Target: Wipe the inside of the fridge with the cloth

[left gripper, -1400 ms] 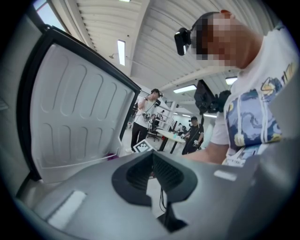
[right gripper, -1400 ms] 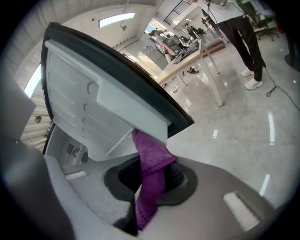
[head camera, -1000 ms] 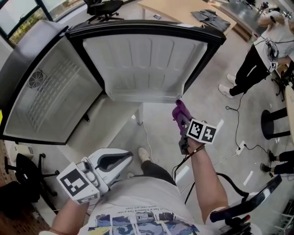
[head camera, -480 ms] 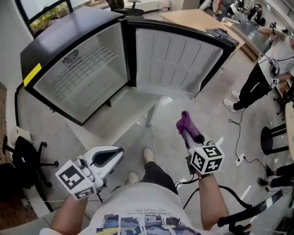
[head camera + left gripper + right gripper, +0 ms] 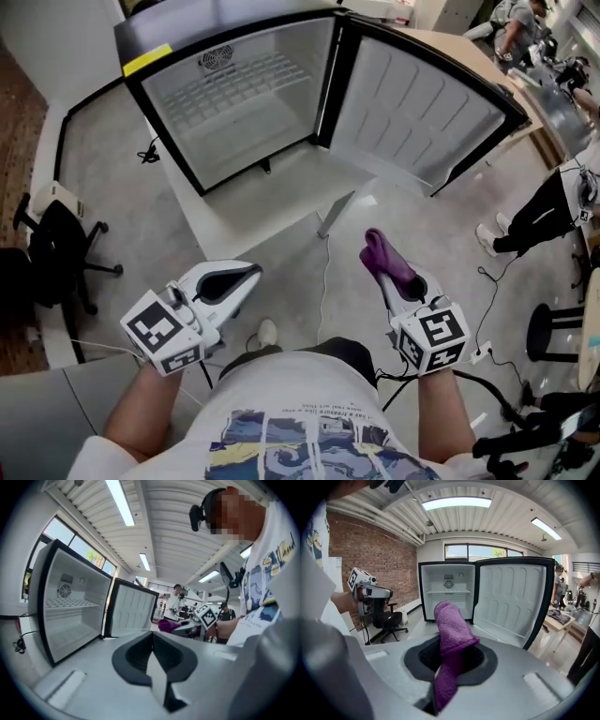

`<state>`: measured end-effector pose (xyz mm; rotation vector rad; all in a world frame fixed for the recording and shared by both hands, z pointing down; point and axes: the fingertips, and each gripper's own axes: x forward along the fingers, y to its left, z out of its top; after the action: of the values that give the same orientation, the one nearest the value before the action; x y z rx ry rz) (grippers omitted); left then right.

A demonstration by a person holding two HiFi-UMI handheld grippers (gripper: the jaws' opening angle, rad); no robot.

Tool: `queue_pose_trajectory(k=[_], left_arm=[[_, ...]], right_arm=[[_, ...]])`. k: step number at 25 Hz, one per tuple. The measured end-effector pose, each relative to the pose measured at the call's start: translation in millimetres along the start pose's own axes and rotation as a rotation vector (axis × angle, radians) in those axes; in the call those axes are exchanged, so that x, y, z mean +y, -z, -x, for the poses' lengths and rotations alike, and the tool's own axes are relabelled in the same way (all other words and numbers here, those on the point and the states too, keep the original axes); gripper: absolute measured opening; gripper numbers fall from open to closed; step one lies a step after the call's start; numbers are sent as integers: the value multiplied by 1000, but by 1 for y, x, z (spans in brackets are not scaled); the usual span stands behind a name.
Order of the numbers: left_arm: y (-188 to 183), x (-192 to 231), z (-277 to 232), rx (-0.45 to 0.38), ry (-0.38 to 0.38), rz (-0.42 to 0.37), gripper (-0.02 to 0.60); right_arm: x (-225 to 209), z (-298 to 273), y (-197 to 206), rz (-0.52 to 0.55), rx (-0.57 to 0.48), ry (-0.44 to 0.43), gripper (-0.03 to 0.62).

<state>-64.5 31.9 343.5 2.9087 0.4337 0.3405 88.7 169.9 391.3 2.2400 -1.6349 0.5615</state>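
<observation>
A small black fridge [image 5: 234, 103] stands on a low white table, empty and white inside, its door [image 5: 422, 117] swung wide to the right. It also shows ahead in the right gripper view as the fridge [image 5: 447, 592]. A purple cloth [image 5: 386, 261] sticks up out of my right gripper [image 5: 394, 272], which is shut on it, well short of the fridge. In the right gripper view the cloth [image 5: 450, 644] stands between the jaws. My left gripper [image 5: 234, 277] is shut with nothing in it, low at the left, its jaws closed together in the left gripper view [image 5: 152, 653].
A black office chair [image 5: 56, 253] stands at the left by a white wall. A cable [image 5: 323, 272] trails over the grey floor below the table [image 5: 253, 211]. A person [image 5: 553, 202] stands at the right near a wooden table and a black stool [image 5: 553, 333].
The head view has swung so the fridge now sits further up and right, its interior facing me. Both grippers have stayed low, the right one still holding the cloth.
</observation>
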Motion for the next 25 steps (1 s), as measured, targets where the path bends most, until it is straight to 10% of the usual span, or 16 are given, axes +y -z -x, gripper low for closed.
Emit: queue_pose_trajectory(k=[7,17,25], left_arm=[[25,-30,0,29,-226,27,5],[39,-180,-63,5,-309,37,5],[59,-223,-45,45,-329,62,5]], right_arm=[[-9,37,12,94,-47,-151,55],[-21,105,49,161,-128,-386,55],[4,137,66,77,-139,-478,55]])
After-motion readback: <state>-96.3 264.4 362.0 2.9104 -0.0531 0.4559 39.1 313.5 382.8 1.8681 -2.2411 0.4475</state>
